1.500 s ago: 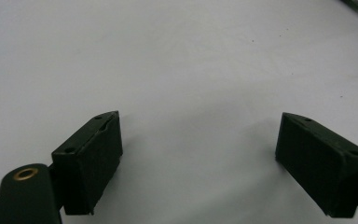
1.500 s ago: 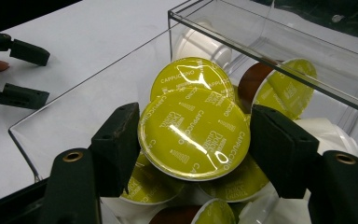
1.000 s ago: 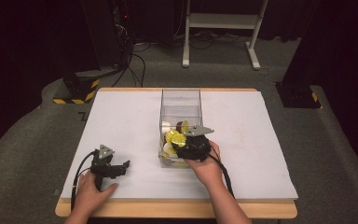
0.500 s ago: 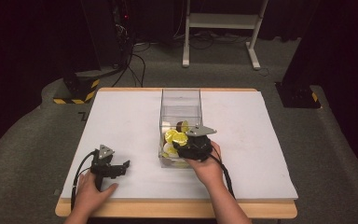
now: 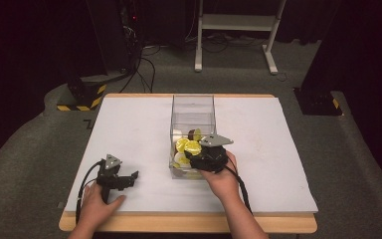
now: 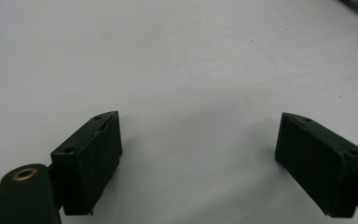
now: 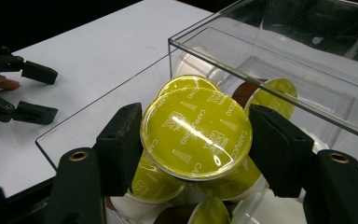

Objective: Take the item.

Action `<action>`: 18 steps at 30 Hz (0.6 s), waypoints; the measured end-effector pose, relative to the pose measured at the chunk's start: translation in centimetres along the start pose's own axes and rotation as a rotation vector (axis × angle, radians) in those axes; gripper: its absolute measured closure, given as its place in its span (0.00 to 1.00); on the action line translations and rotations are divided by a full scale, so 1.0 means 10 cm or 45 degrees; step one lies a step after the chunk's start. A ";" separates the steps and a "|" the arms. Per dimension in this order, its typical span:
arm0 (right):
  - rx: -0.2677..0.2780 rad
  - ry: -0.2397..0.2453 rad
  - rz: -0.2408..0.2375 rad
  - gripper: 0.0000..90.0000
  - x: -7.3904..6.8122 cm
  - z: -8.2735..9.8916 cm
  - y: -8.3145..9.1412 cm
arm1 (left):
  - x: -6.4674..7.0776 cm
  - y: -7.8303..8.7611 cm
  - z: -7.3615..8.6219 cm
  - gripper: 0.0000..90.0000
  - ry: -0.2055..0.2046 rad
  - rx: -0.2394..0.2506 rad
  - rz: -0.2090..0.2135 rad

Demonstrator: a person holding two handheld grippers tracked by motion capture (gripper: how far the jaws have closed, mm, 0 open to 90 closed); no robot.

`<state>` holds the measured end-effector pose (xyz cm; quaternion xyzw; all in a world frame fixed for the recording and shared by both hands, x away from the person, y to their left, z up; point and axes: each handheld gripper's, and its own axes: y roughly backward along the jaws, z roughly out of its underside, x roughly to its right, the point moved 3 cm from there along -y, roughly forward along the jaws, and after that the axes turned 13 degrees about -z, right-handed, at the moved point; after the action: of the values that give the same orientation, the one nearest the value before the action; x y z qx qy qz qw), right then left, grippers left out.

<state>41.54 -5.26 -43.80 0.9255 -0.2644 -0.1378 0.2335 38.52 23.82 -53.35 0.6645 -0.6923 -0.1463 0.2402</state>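
clear box (image 5: pixel 193 112), coffee capsules (image 7: pixel 196 133) inside

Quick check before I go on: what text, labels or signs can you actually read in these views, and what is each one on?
"CAPPUCCINO", printed several times across the yellow foil lid of the capsule clamped in the right hand-held gripper.
The smaller print on that lid is too blurred to read.
The lids of the other capsules in the clear box carry print too small to read.

High view overhead facing forward across the white table (image 5: pixel 129 124), gripper views close and low, sharing the clear box (image 5: pixel 193 112).
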 end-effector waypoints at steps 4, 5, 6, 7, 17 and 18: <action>0.015 0.002 -0.003 0.42 0.00 0.00 0.02 | 0.00 0.00 0.00 0.16 0.006 0.004 -0.001; 0.018 0.003 -0.001 0.42 0.00 -0.01 0.03 | 0.00 0.00 0.00 0.16 0.006 0.003 -0.001; 0.023 0.001 0.001 0.42 0.00 -0.01 0.03 | 0.00 0.00 0.00 0.16 0.000 0.000 0.000; 0.027 0.001 0.001 0.42 0.00 -0.01 0.04 | 0.00 0.00 0.00 0.16 0.005 0.003 -0.001; 0.043 0.016 0.009 0.42 -0.04 -0.03 0.09 | 0.00 0.00 0.00 0.16 -0.002 -0.001 0.000; 0.046 0.016 0.007 0.42 -0.05 -0.03 0.10 | 0.00 0.00 0.00 0.16 0.003 0.002 0.001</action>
<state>40.85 -5.61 -43.01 0.9297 -0.2679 -0.1267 0.2187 38.55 23.78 -53.35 0.6647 -0.6923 -0.1449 0.2406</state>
